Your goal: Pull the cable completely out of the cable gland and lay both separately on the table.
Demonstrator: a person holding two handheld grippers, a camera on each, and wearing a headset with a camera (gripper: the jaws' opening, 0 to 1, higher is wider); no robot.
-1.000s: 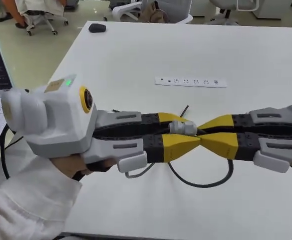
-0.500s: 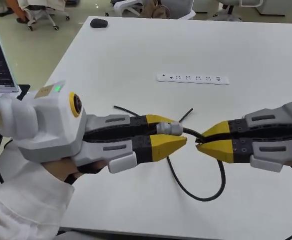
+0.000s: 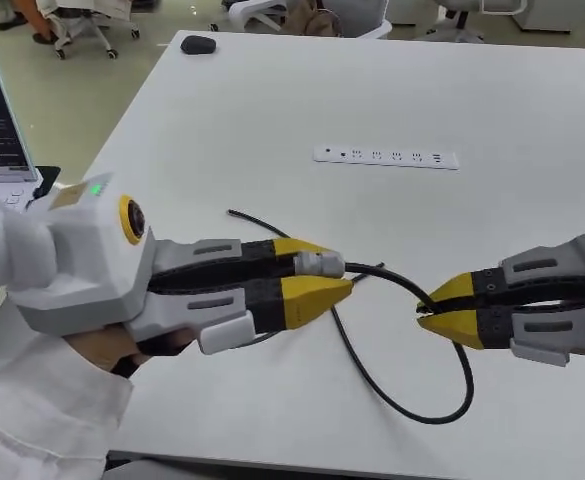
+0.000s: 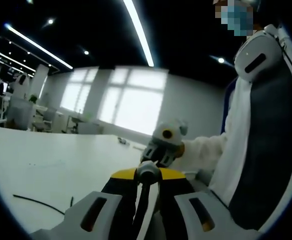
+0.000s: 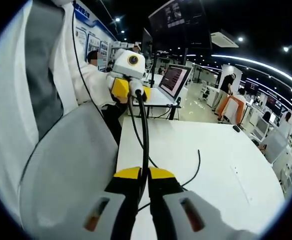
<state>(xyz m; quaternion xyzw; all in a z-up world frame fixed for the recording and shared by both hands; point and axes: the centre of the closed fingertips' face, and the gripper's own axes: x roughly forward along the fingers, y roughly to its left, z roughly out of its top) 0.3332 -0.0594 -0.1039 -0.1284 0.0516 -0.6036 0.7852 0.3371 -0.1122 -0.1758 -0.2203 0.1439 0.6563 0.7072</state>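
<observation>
left tool (image 3: 334, 277) is clamping cable gland (image 3: 321, 264) | right tool (image 3: 430, 308), closed on cable (image 3: 387, 273), is moving further from cable gland than before | cable is seemingly not yet coming free

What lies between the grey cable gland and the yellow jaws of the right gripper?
A stretch of thin black cable runs from the grey plastic cable gland to the right gripper, above the bare white table; the head view shows it.

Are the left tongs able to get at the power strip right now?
Probably not: the table between the left tongs and the power strip is bare, but they are shut on the cable gland, whose cable the right tongs grip.
</observation>
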